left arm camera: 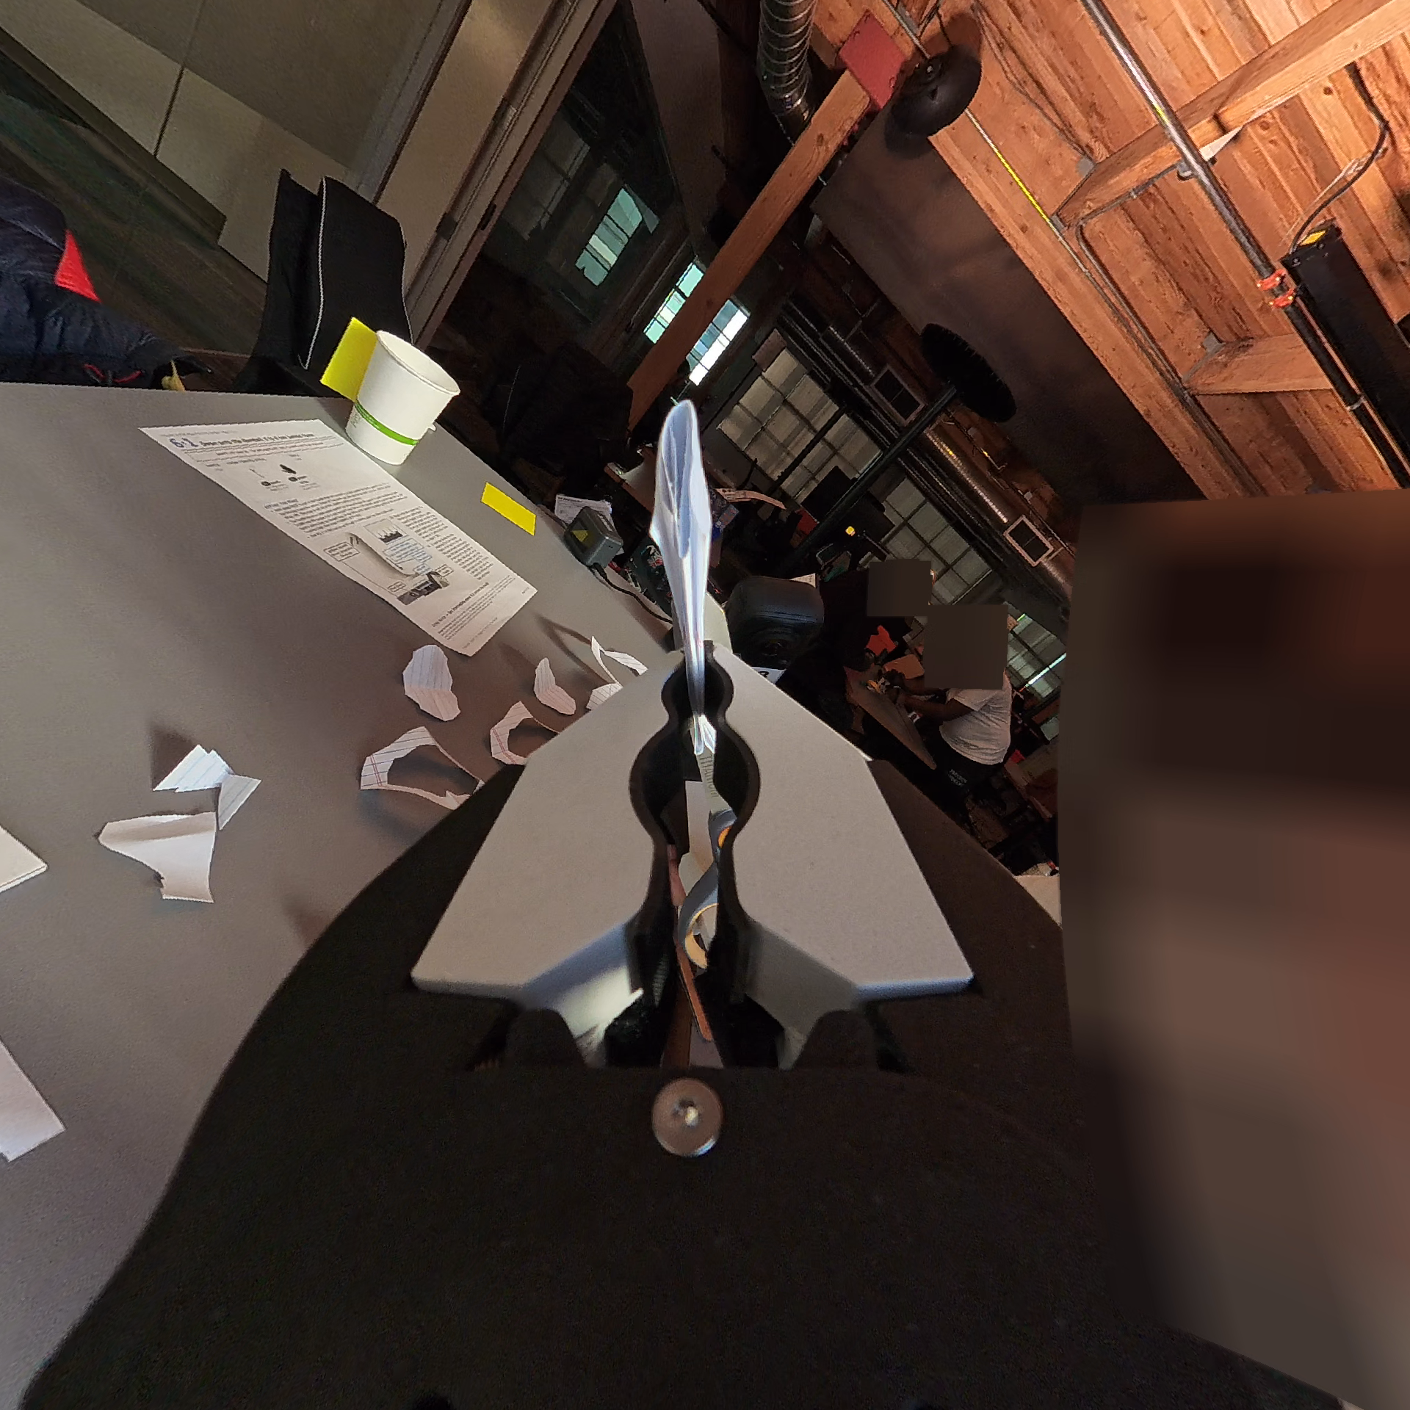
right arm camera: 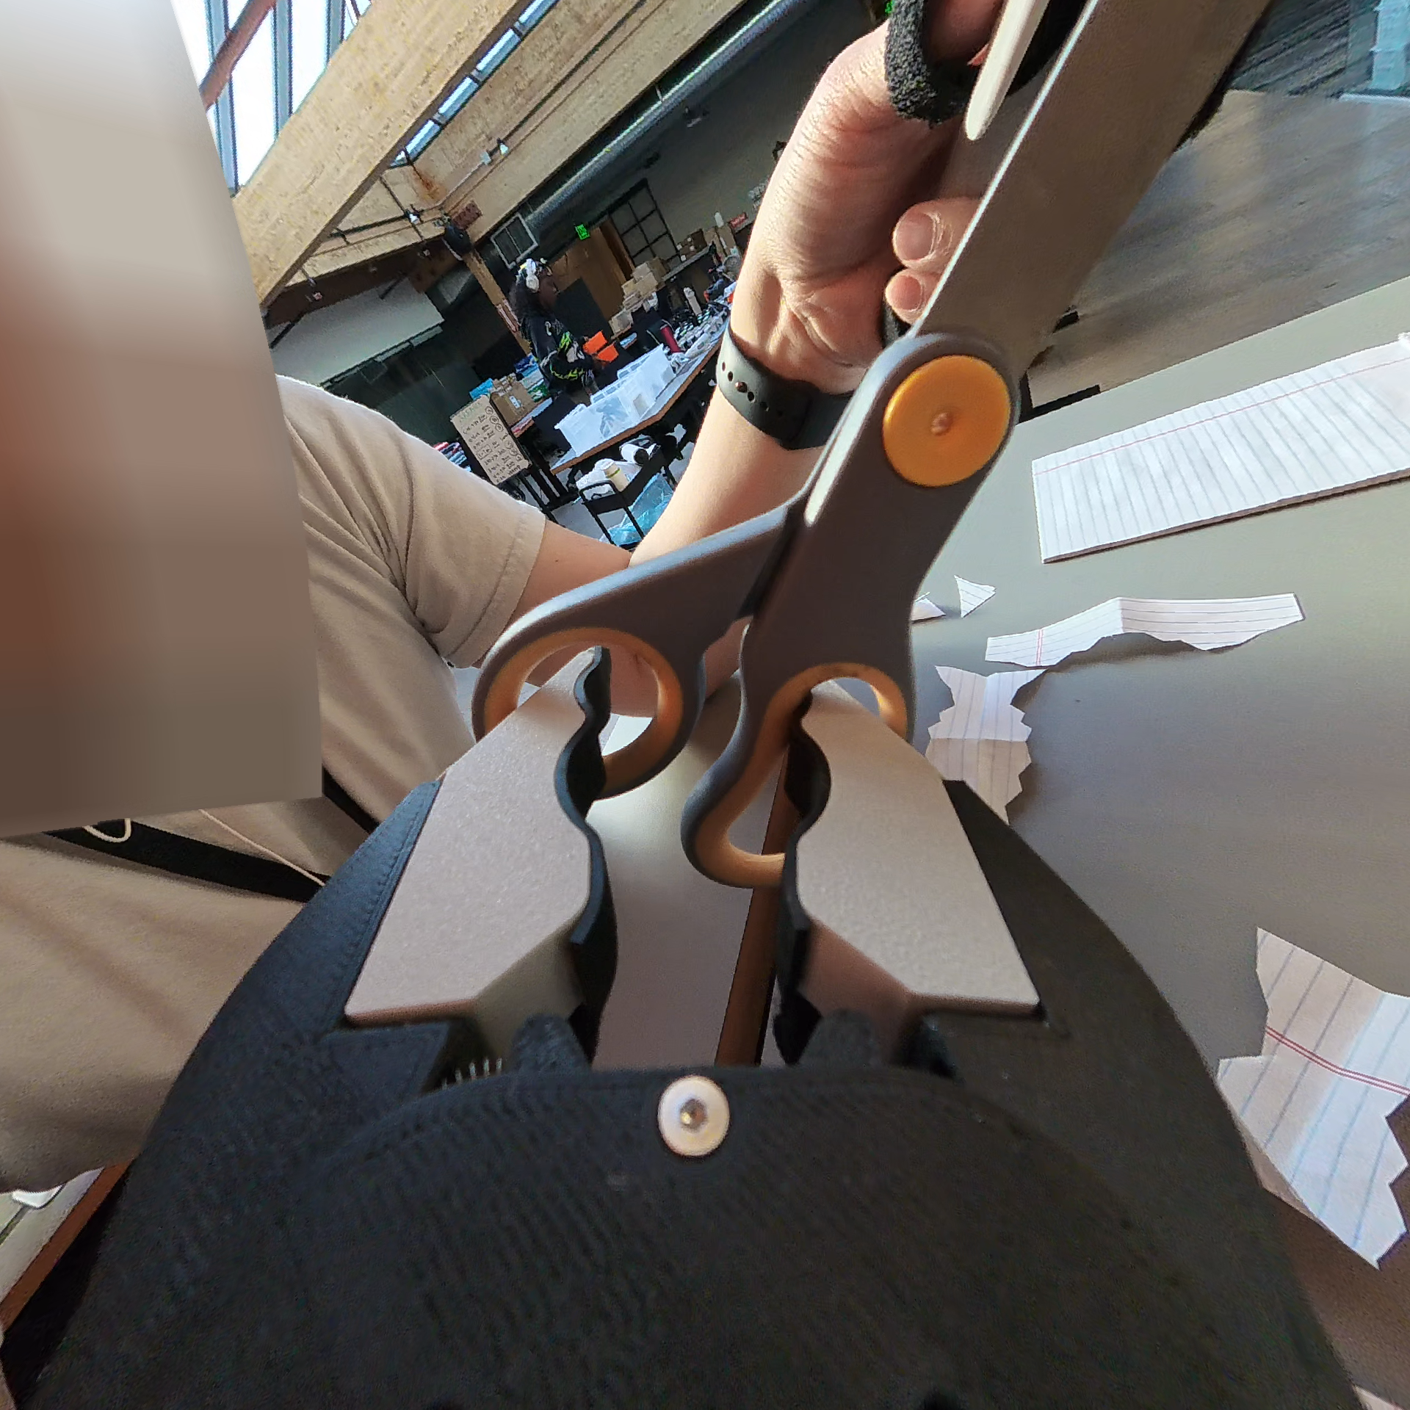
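Observation:
My left gripper [left arm camera: 698, 671] is shut on a strip of lined paper [left arm camera: 681, 519], which stands up edge-on from its fingertips above the grey table [left arm camera: 152, 610]. My right gripper [right arm camera: 702, 687] is open, with one finger through each orange-lined handle loop of the grey scissors [right arm camera: 839, 564]. The scissors' orange pivot [right arm camera: 946, 420] sits just beyond, and the blades [right arm camera: 1068, 191] run up to the right past a person's hand [right arm camera: 824, 229]. Part of the scissors also shows through the gap between the left fingers [left arm camera: 706, 893]. I cannot tell how far the blades are apart.
Torn lined scraps [left arm camera: 431, 679] lie over the table, also in the right wrist view [right arm camera: 1144, 626]. A lined pad [right arm camera: 1236, 450] lies at the right. A printed sheet [left arm camera: 343, 526], a white paper cup [left arm camera: 397, 397] and a yellow note [left arm camera: 509, 507] sit farther back. The gap from one gripper's tips to the other's is roughly 15 cm.

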Motion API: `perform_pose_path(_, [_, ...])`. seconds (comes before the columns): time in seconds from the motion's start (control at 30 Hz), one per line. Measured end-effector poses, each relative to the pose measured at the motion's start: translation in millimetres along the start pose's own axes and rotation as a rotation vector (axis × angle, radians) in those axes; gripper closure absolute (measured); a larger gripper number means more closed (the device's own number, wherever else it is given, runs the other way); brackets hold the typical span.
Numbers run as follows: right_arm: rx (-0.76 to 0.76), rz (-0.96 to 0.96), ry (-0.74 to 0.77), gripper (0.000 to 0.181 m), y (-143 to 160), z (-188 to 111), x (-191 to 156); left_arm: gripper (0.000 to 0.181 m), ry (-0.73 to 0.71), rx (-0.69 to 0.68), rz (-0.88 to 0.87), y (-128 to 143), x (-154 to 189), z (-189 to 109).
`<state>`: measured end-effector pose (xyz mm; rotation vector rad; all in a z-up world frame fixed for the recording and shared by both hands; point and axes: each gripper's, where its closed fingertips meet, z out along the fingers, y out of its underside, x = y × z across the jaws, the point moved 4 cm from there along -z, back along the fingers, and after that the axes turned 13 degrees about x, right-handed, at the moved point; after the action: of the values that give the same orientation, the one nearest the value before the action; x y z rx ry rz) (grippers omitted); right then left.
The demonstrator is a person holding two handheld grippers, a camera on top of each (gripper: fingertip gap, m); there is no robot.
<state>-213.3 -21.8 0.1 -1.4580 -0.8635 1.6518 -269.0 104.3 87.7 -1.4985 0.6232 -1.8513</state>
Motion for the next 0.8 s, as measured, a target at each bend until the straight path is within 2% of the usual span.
perform_pose_path(0.8, [0.031, 0.027, -0.002, 0.138, -2.1, 0.7, 0.6, 0.181, -0.021, 0.002, 0.009, -1.3, -2.6, -1.9])
